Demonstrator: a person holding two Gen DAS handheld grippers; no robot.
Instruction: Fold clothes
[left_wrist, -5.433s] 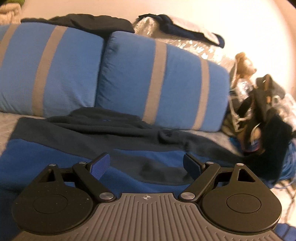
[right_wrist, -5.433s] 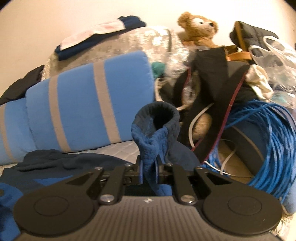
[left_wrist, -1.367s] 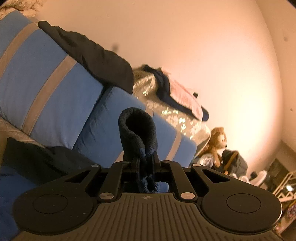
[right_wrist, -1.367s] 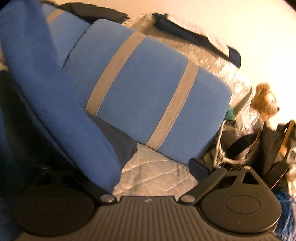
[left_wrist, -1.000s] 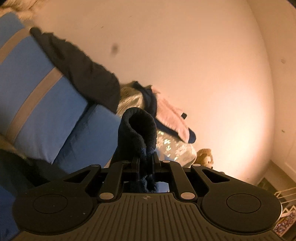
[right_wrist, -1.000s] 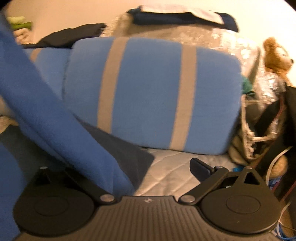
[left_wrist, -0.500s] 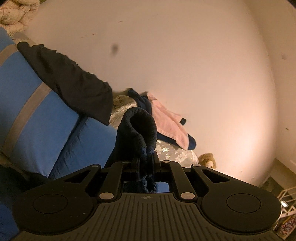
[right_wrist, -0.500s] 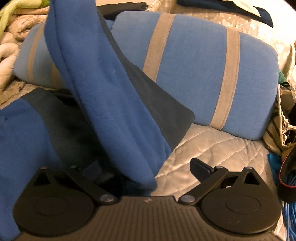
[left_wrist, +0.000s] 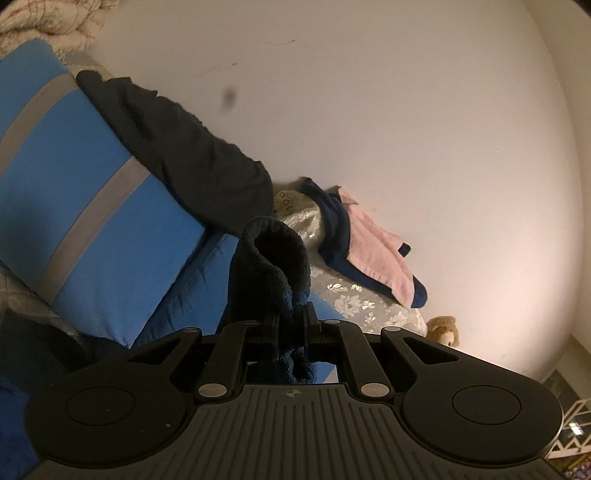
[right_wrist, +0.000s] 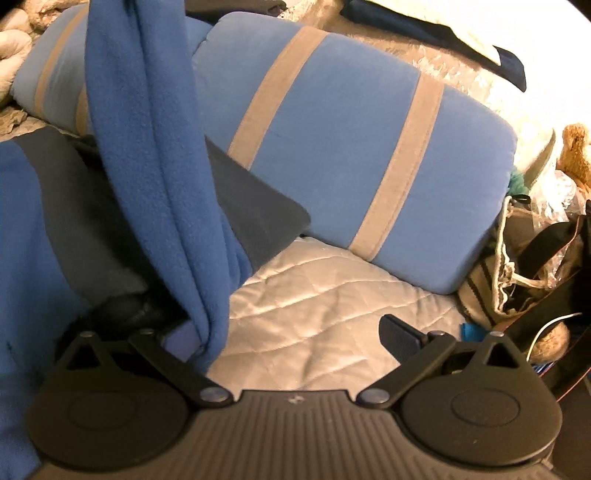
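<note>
Quilted bedcover spans the centre of your right view, striped blue pillow lying at 12 o'clock. Blue fleece garment hangs from 11 o'clock down over the left finger of your right gripper, whose jaws stand wide apart, gripping nothing. Your left gripper is clamped tight on the garment's dark cuff, raised toward the wall.
</note>
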